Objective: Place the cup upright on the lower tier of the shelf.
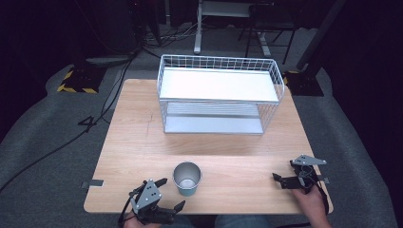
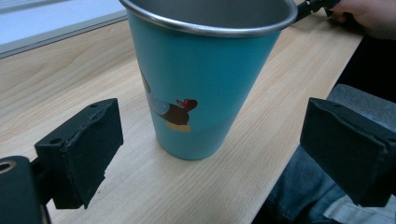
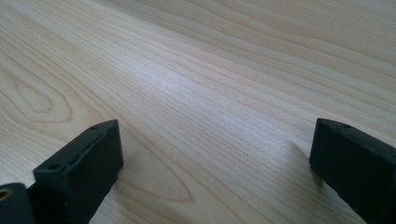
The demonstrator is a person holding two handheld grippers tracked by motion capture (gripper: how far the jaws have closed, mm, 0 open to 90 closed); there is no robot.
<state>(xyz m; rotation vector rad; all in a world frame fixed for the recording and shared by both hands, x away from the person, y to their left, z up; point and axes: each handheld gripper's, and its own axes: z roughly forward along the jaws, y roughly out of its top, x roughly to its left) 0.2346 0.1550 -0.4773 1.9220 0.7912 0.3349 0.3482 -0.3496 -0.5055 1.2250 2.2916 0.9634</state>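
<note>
Cup [image 1: 187, 178]: upright on the wooden table [image 1: 142, 123], near the front edge at mid-width; long axis vertical, open mouth up, narrow base down; teal outside with a small cartoon figure, bare metal rim and inside.
Cup vs left gripper [image 1: 171, 194]: just beside, ahead of the jaws and roughly centred between them in the left gripper view [image 2: 205, 70]; apart, no contact.
Left gripper state: jaws spread wide, nothing held.
Right gripper [image 1: 279, 179]: at the table's front right, well apart from the cup; jaws spread wide over bare wood, nothing held.
Wire rack [image 1: 219, 92]: white, two shelves, at the far middle of the table, well beyond the cup.
</note>
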